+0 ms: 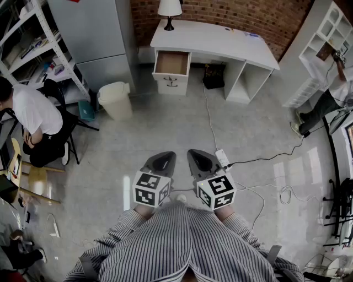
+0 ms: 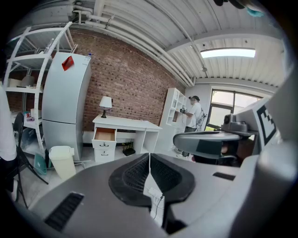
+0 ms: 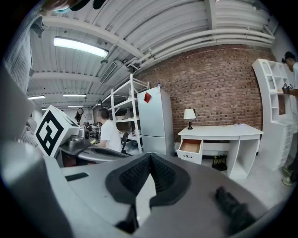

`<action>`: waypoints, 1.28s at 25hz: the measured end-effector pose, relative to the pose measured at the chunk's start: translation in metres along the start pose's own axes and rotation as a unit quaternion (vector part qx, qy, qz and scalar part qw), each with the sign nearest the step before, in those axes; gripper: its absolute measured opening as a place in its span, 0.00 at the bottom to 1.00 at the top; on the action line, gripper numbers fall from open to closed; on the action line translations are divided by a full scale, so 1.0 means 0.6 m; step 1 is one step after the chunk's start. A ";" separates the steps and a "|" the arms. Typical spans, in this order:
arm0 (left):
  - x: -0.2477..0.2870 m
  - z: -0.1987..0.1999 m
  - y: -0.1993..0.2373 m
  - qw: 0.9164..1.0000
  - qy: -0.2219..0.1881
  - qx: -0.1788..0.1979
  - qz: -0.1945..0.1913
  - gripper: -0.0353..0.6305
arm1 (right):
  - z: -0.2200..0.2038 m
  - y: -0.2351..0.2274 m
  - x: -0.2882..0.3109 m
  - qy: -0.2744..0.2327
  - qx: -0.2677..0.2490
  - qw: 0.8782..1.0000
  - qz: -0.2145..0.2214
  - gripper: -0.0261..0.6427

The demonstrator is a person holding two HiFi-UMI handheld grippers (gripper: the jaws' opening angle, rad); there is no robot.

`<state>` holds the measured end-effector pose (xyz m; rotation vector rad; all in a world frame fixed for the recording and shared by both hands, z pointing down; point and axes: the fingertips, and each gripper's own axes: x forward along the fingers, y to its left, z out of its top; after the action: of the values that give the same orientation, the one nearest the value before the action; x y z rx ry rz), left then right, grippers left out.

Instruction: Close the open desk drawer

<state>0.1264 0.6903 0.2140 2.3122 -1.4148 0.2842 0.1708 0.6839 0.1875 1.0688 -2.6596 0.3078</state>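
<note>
- The drawer [image 1: 171, 62] is the top one at the desk's [image 1: 220, 41] end nearest the fridge [image 1: 94, 38]. It stands pulled out, its wooden bottom bare as far as I can see, above a shut drawer front with a dark handle.
- A lamp [image 1: 170, 11] stands on the desk's back edge, right above the open drawer.
- A bin [image 1: 116, 100] sits on the floor just beside that end of the desk, towards the fridge.
- A cable [image 1: 208, 118] runs across the floor from the desk's kneehole to a power strip [image 1: 222, 158] near the grippers.
- The left gripper [image 1: 161, 161] and right gripper [image 1: 201, 161] are held side by side close to the person's body, well apart from the desk. Each has its jaws pressed together with nothing between them.
- A seated person [image 1: 33, 118] and chair are off to the left, away from the straight path.
- Judgement: the approach has not begun, and the whole floor is yet to be crossed.
- Risk: the cable and strip lie along the route, so a foot could catch them.
- Risk: a push off-centre on the front could skew the drawer and jam it partway.
- Risk: closed tips may slip on the smooth white front.
- Risk: a hard shove could slam it and rock the lamp.
</note>
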 end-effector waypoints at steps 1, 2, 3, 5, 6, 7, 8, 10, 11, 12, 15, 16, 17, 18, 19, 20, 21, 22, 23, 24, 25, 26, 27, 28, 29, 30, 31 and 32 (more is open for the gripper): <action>0.003 0.002 0.000 1.000 -0.002 -0.002 0.000 0.08 | -0.003 0.000 0.000 0.001 -0.002 1.000 0.003 0.06; 0.005 0.003 0.001 1.000 -0.004 -0.004 0.000 0.08 | -0.006 0.001 0.001 0.001 -0.004 1.000 0.006 0.06; 0.007 0.004 0.002 1.000 -0.006 -0.006 0.000 0.08 | -0.008 0.001 0.002 0.002 -0.006 1.000 0.009 0.06; 0.010 0.005 0.006 1.000 -0.007 -0.011 0.003 0.08 | -0.011 0.001 0.004 0.003 -0.007 1.000 0.012 0.06; 0.011 0.005 0.008 1.000 -0.007 -0.012 0.004 0.08 | -0.011 -0.001 0.005 0.002 -0.007 1.000 0.012 0.06; 0.013 0.006 0.010 1.000 -0.007 -0.013 0.004 0.08 | -0.010 -0.004 0.006 0.002 -0.007 1.000 0.012 0.06; 0.015 0.007 0.011 1.000 -0.007 -0.013 0.005 0.08 | -0.009 -0.008 0.007 0.002 -0.006 1.000 0.010 0.06; 0.019 0.009 0.012 1.000 -0.006 -0.013 0.006 0.08 | -0.010 -0.019 0.009 0.003 -0.001 1.000 0.005 0.06; 0.021 0.009 0.013 1.000 -0.006 -0.013 0.005 0.08 | -0.011 -0.025 0.010 0.005 0.001 1.000 0.000 0.06; 0.023 0.009 0.014 1.000 -0.006 -0.014 0.004 0.08 | -0.011 -0.031 0.011 0.007 0.003 1.000 -0.004 0.06; 0.027 0.008 0.018 1.000 -0.008 -0.018 0.002 0.08 | -0.008 -0.044 0.011 -0.004 0.014 1.000 -0.008 0.06; 0.029 0.007 0.019 1.000 -0.009 -0.020 0.002 0.08 | -0.008 -0.047 0.011 -0.011 0.019 1.000 -0.009 0.06; 0.032 0.006 0.020 1.000 -0.010 -0.022 0.002 0.08 | -0.008 -0.048 0.011 -0.016 0.021 1.000 -0.007 0.06; 0.036 0.006 0.019 1.000 -0.011 -0.022 0.002 0.08 | -0.011 -0.048 0.011 -0.017 0.020 1.000 -0.001 0.06; 0.039 0.007 0.016 1.000 -0.013 -0.021 0.001 0.08 | -0.014 -0.046 0.012 -0.014 0.017 1.000 0.008 0.06; 0.043 0.008 0.013 1.000 -0.016 -0.022 0.000 0.08 | -0.017 -0.044 0.014 -0.009 0.012 1.000 0.018 0.06; 0.047 0.010 0.010 1.000 -0.017 -0.022 -0.001 0.08 | -0.019 -0.043 0.016 -0.003 0.006 1.000 0.028 0.06; 0.052 0.013 0.008 1.000 -0.019 -0.023 0.000 0.08 | -0.018 -0.044 0.019 0.001 0.002 0.999 0.035 0.06; 0.057 0.016 0.006 1.000 -0.021 -0.023 0.002 0.08 | -0.016 -0.048 0.021 0.003 -0.001 0.999 0.040 0.06; 0.062 0.018 0.004 0.999 -0.022 -0.024 0.004 0.08 | -0.015 -0.052 0.021 0.004 -0.003 0.999 0.042 0.06; 0.066 0.017 0.003 0.999 -0.021 -0.027 0.006 0.08 | -0.016 -0.056 0.020 0.005 -0.004 0.999 0.042 0.06; 0.068 0.012 0.001 0.999 -0.019 -0.030 0.008 0.08 | -0.019 -0.058 0.019 0.006 -0.003 0.999 0.042 0.06; 0.070 0.006 0.001 0.999 -0.016 -0.035 0.010 0.08 | -0.023 -0.059 0.018 0.009 -0.001 0.999 0.044 0.06; 0.072 -0.001 0.000 0.999 -0.012 -0.040 0.013 0.08 | -0.028 -0.060 0.018 0.012 0.001 0.999 0.046 0.06; 0.075 -0.006 -0.001 0.999 -0.009 -0.044 0.015 0.08 | -0.033 -0.061 0.018 0.015 0.003 0.999 0.049 0.06; 0.080 -0.009 -0.003 0.999 -0.007 -0.046 0.015 0.08 | -0.035 -0.063 0.018 0.017 0.004 0.999 0.052 0.06; 0.085 -0.010 -0.005 0.999 -0.006 -0.045 0.015 0.08 | -0.036 -0.066 0.018 0.017 0.004 0.998 0.053 0.06; 0.090 -0.008 -0.008 0.999 -0.005 -0.042 0.013 0.08 | -0.036 -0.069 0.020 0.016 0.004 0.998 0.054 0.06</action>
<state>0.1560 0.6513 0.2378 2.2323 -1.4335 0.2169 0.1952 0.6531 0.2155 0.9161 -2.6950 0.3534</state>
